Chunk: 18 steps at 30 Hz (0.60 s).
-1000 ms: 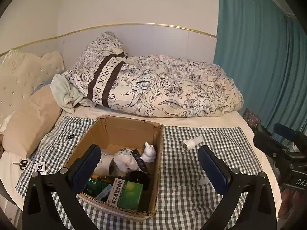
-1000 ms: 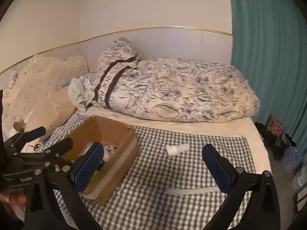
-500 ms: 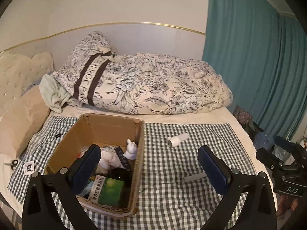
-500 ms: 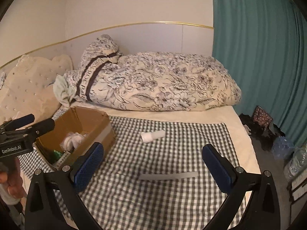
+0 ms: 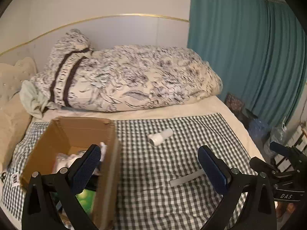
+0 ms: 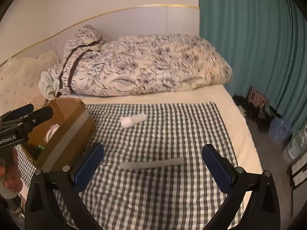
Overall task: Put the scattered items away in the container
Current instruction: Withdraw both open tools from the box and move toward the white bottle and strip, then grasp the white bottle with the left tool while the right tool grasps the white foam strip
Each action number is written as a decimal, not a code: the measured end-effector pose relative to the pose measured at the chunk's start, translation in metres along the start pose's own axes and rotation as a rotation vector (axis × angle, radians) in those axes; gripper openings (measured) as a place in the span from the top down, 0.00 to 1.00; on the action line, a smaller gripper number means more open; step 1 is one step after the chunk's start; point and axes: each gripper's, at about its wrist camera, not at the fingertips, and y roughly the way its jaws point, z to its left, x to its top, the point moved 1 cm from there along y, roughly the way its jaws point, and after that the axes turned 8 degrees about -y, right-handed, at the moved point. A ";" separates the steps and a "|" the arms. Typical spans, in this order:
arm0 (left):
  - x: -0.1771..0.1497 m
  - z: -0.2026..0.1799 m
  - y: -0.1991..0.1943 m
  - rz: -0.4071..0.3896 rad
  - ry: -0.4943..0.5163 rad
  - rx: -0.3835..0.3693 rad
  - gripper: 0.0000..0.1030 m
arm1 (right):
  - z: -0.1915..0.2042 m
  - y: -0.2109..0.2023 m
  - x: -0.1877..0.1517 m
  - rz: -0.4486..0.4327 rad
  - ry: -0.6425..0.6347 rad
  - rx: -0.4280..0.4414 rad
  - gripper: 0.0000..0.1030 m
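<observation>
Grippers are both held above a green-and-white checked cloth (image 6: 172, 187) spread on the bed. We hold the left gripper (image 5: 149, 169) with its jaws spread wide and nothing between the blue pads (image 5: 213, 170). We hold the right gripper (image 6: 152, 165) likewise, jaws wide apart and empty.

Ahead of the left gripper's left finger stands the cardboard box (image 5: 107, 164), open at the top; its near right wall runs alongside that finger. Inside we see white items and a green packet (image 5: 86, 198), though motion blur prevents closer identification. In the right wrist view the same box (image 6: 65, 134) lies ahead and to the left of the left finger.

Two loose items lie on the cloth outside the box:
- A small white bottle (image 6: 133, 120) lies on its side, well ahead of the right gripper and slightly left of its centre line. In the left wrist view it (image 5: 160, 136) lies ahead, between the fingers.
- A flat pale strip (image 6: 151, 164) lies crosswise between the right gripper's fingertips, below them. In the left wrist view it (image 5: 187, 178) lies just beside the right finger.

Behind the cloth a floral duvet (image 6: 149, 67) is bundled against the headboard.
</observation>
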 end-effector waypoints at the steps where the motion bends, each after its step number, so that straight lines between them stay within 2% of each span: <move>1: 0.000 -0.005 0.007 0.009 0.009 -0.013 0.00 | -0.004 0.004 -0.002 0.009 0.010 0.000 0.00; 4: -0.001 -0.018 0.024 0.027 0.036 -0.051 0.00 | -0.014 0.022 -0.009 0.044 0.040 0.003 0.00; 7: -0.004 -0.028 0.045 0.049 0.061 -0.056 0.00 | -0.020 0.040 -0.017 0.081 0.058 0.003 0.00; 12: -0.010 -0.035 0.081 0.096 0.055 -0.080 0.00 | -0.025 0.074 -0.031 0.144 0.072 0.005 0.00; 18: -0.015 -0.032 0.127 0.144 0.038 -0.073 0.00 | -0.026 0.109 -0.043 0.192 0.074 0.018 0.00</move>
